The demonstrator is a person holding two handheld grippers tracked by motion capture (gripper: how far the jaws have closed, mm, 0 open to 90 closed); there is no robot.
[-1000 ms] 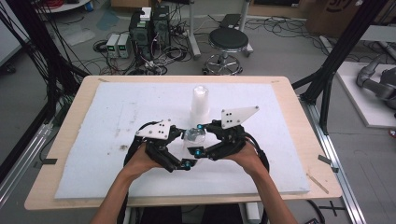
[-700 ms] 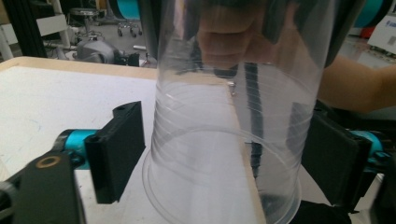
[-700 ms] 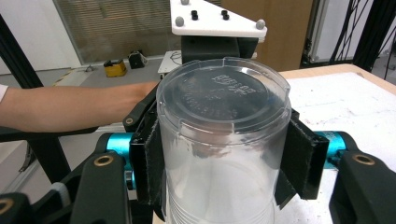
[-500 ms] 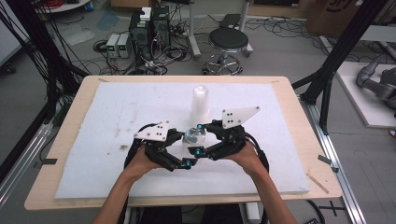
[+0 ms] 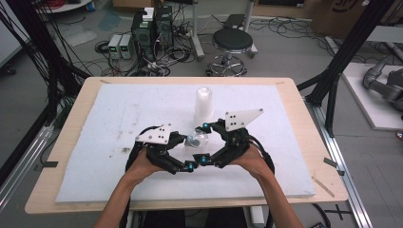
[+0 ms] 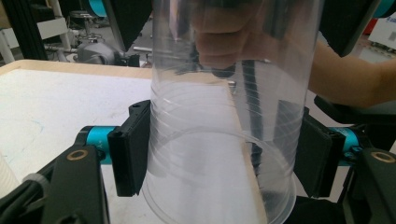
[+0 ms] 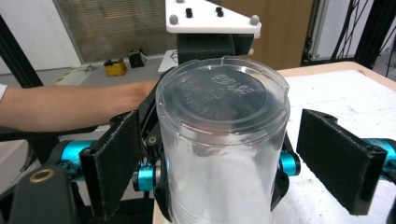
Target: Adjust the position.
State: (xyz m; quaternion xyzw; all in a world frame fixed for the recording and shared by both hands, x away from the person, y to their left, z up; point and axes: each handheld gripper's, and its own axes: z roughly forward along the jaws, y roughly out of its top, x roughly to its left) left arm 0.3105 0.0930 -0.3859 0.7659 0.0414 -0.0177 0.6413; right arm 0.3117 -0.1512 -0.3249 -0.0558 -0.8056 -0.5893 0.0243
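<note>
A clear plastic cup (image 5: 196,141) lies on its side above the white mat (image 5: 109,118), between both grippers. In the left gripper view the cup (image 6: 219,140) fills the gap and the black pads (image 6: 133,149) press its sides. My left gripper (image 5: 188,153) has just been closing and is now shut on it. My right gripper (image 5: 203,142) faces it from the other side and has just been opening. In the right gripper view the cup's base (image 7: 224,93) points at the camera. Its pads (image 7: 336,154) stand off the cup on both sides.
A tall white container (image 5: 203,105) stands upright on the mat just behind the grippers. The wooden table edge (image 5: 304,118) runs around the mat. A stool (image 5: 232,42), cables and electronics boxes (image 5: 152,28) are on the floor beyond the table.
The left gripper's jaws have closed onto the clear cup. The right gripper's jaws have spread away from it. Both hands have stayed where they were.
</note>
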